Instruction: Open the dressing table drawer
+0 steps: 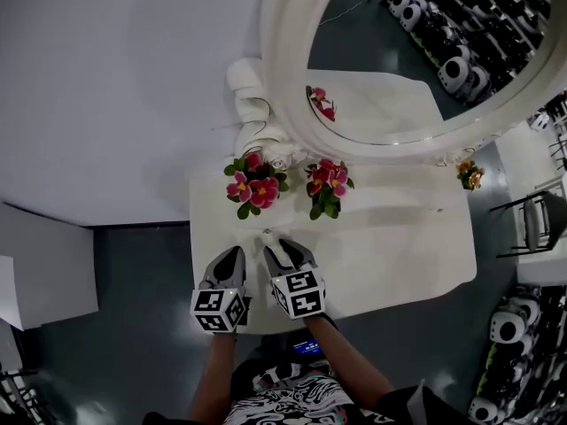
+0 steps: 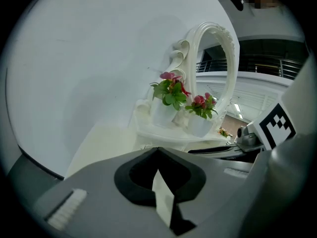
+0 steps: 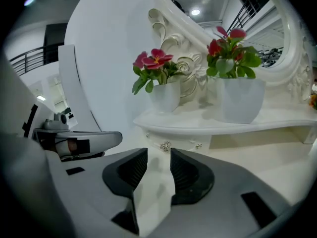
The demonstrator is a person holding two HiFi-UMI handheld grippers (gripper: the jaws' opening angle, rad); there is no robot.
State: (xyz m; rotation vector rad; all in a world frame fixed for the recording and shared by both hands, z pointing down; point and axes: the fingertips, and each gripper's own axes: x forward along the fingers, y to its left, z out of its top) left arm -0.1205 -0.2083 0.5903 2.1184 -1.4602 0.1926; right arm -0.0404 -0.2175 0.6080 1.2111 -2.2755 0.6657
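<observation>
Right gripper (image 3: 158,153): jaws spread with a narrow gap, nothing between the pads. The drawer knob (image 3: 165,145) is seen just beyond that gap, a little above it, not yet touched. Left gripper (image 2: 158,150): jaw tips pressed together, nothing pinched; it is held left of the knob, beside the right gripper.

The drawer (image 3: 181,142) is set under the raised shelf at the back of the table (image 3: 277,167), its front facing the jaws, judged shut.

Step in hand is judged to be the approach to the knob. The open jaws should be lined up so the knob is centred between the pads, closed firmly behind its head, then drawn straight back and level; a skewed pull could slip off so small a knob.

Counts: two knobs on the drawer front, the second (image 3: 198,144) right of the first. Two flower pots above the knob (image 3: 164,97) (image 3: 238,100); a third small bunch of flowers (image 1: 469,174) far right of it. One oval mirror (image 3: 277,33) behind.
</observation>
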